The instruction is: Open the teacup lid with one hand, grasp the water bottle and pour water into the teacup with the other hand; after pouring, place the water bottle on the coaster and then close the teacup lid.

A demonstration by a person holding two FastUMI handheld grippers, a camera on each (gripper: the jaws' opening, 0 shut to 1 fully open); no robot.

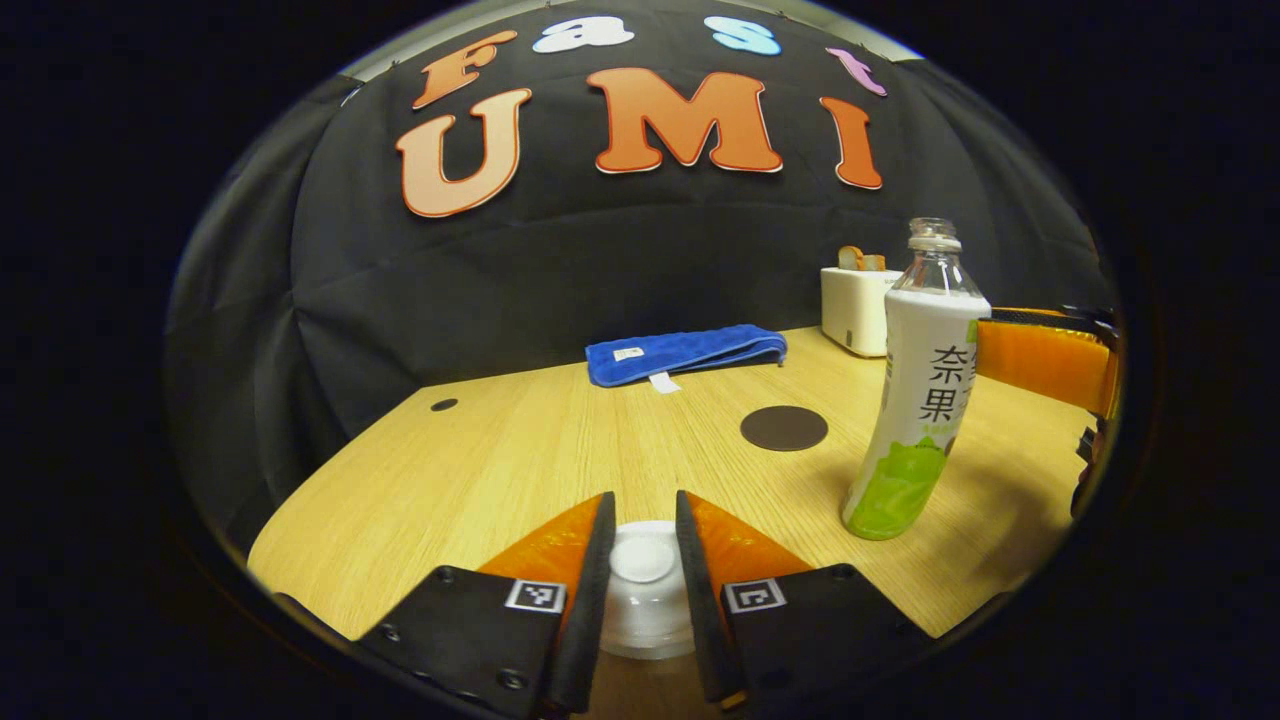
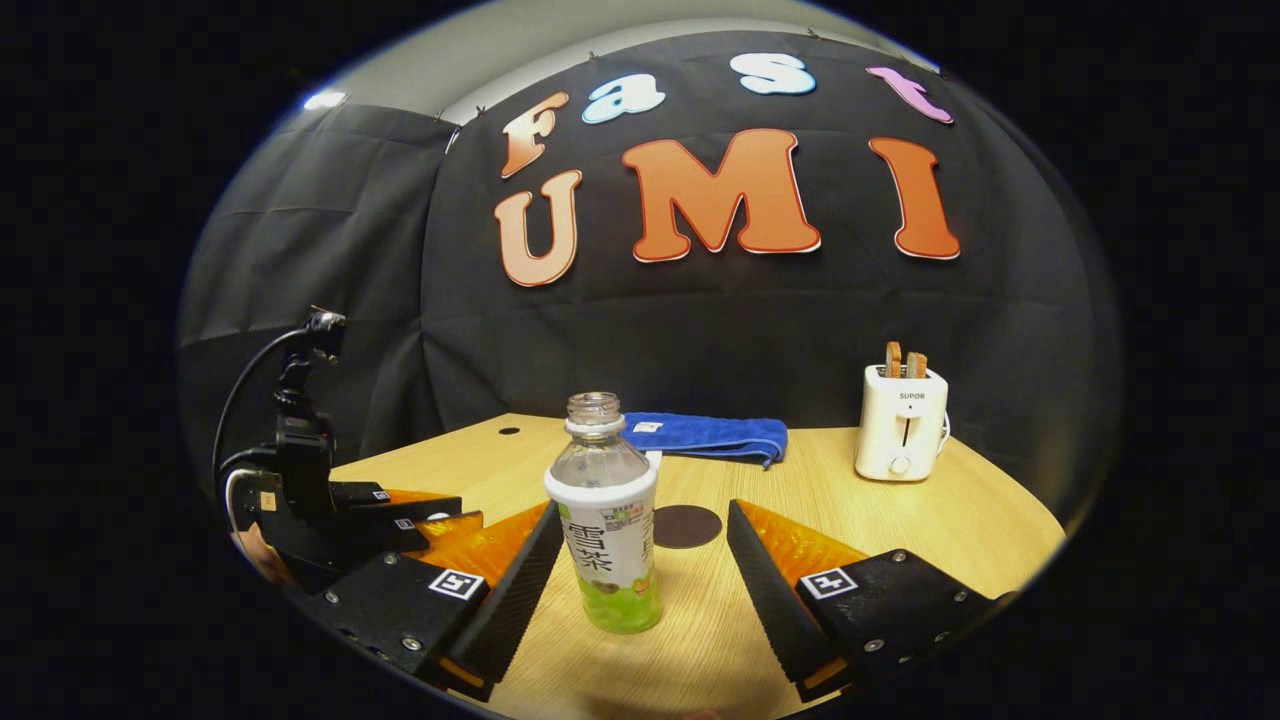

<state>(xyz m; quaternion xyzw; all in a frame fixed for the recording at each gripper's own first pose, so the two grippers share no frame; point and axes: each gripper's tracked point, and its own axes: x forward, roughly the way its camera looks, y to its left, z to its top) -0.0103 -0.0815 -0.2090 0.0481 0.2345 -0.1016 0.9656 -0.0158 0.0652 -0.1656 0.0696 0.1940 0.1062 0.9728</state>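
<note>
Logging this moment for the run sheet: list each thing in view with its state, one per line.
Teacup lid: on the cup, left gripper fingers around its knob.
Water bottle: upright, uncapped, on the table between the open right gripper fingers.
Coaster: bare.
Blue towel: folded, lying flat.
Toaster: slices standing up in its slots.

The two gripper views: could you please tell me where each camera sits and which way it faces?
Left gripper view: rides low on the left claw, facing the booth wall; its fingers flank the teacup lid.
Right gripper view: rides the right claw, facing the same wall; its open fingers straddle the water bottle.
Shared: bottle, coaster, blue towel, toaster, table.
</note>
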